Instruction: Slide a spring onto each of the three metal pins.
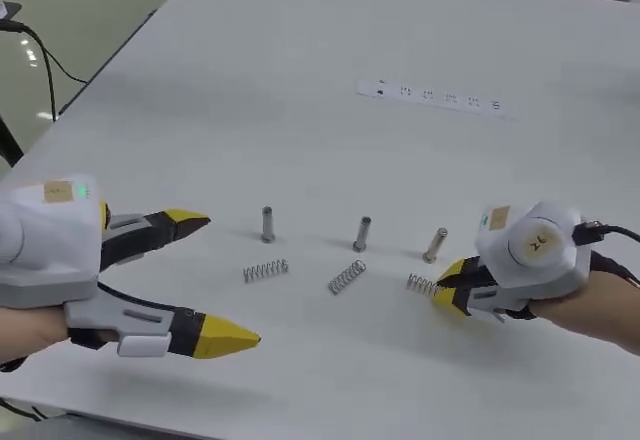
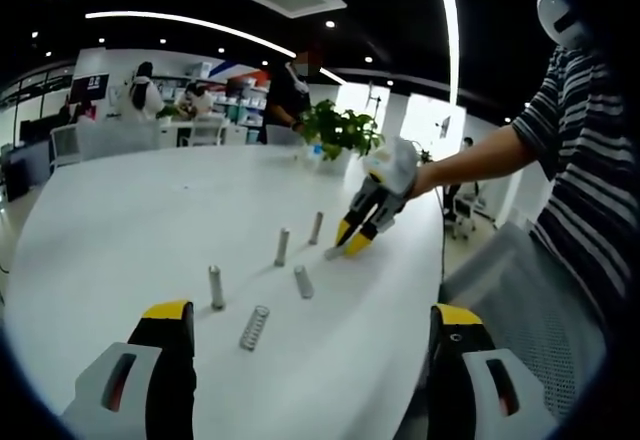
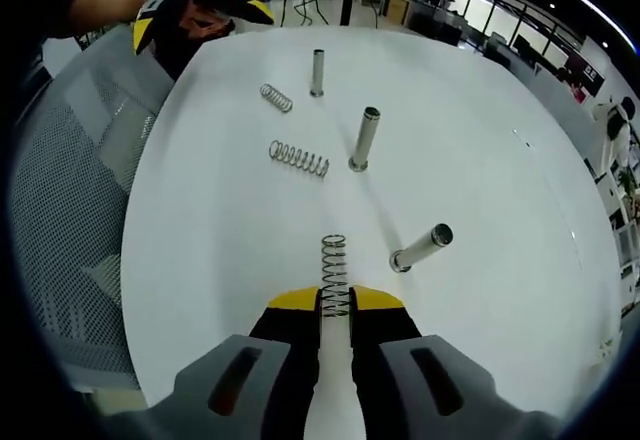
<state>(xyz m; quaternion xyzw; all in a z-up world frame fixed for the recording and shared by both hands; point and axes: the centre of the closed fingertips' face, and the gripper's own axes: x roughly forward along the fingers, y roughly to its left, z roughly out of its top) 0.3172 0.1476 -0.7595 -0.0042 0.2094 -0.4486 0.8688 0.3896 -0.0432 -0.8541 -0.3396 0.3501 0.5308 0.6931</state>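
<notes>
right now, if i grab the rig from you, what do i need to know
Left hand-held gripper: open, holding nothing, over the table to the left of the parts.
Right hand-held gripper: shut on one end of the right spring.
Left pin, middle pin and right pin stand in a row, all bare.
Left spring and middle spring lie loose in front of the pins.
Done: no spring is on a pin yet.
Left: all three springs, probably starting with the gripped one onto the right pin.
</notes>
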